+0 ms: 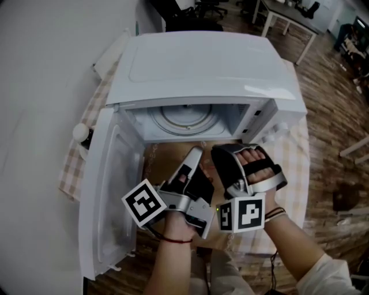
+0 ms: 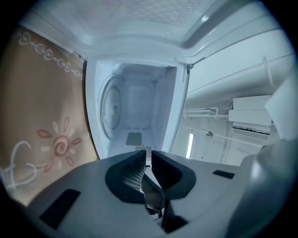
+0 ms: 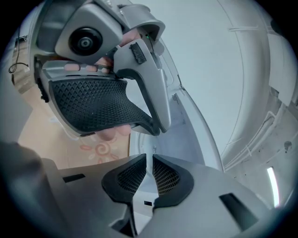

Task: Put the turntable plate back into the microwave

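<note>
The white microwave (image 1: 202, 69) stands with its door (image 1: 109, 190) swung wide to the left. The glass turntable plate (image 1: 183, 118) lies flat on the cavity floor; in the left gripper view, which is rolled sideways, the plate (image 2: 111, 104) shows at the cavity's left. Both grippers hover just in front of the opening, outside it. My left gripper (image 1: 195, 154) (image 2: 148, 157) points into the cavity, shut with nothing held. My right gripper (image 1: 222, 152) (image 3: 151, 163) is close beside it on the right, also shut and empty. The left gripper's body (image 3: 102, 102) fills the top of the right gripper view.
A brown mat (image 1: 167, 155) with a flower pattern (image 2: 46, 135) lies under the grippers on a checked tablecloth (image 1: 72, 167). The open door walls off the left side. A white round-topped object (image 1: 81, 132) sits by the microwave's left rear. A desk (image 1: 288, 17) stands beyond.
</note>
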`<act>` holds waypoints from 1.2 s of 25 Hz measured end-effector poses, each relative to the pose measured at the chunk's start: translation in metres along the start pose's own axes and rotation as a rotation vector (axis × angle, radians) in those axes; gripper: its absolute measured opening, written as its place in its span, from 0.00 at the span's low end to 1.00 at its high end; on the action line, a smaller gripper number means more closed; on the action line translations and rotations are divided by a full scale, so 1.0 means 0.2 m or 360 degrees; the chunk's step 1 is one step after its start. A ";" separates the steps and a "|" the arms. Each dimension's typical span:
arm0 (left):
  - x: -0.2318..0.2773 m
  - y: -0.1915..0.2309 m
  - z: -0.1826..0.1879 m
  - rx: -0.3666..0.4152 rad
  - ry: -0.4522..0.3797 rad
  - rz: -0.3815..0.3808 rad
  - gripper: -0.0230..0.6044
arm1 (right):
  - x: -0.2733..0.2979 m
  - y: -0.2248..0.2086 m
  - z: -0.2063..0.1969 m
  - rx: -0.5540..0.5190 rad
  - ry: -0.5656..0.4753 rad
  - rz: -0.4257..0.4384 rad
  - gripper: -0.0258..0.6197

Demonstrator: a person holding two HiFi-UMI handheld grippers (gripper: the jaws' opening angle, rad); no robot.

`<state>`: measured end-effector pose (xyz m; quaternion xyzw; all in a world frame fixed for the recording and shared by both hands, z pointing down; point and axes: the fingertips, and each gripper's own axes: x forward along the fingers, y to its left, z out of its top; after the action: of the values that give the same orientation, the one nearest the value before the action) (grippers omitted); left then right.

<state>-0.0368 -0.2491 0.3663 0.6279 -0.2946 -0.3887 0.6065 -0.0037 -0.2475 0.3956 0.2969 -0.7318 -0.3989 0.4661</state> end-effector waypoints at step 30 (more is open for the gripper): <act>-0.22 -0.47 -0.48 0.0054 0.0328 0.0040 0.08 | -0.65 -0.20 0.07 -0.0183 0.0222 -0.0055 0.13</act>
<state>0.0114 -0.1527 0.2745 0.6709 -0.2452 -0.3094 0.6277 0.0372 -0.1591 0.2998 0.3093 -0.6681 -0.4268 0.5251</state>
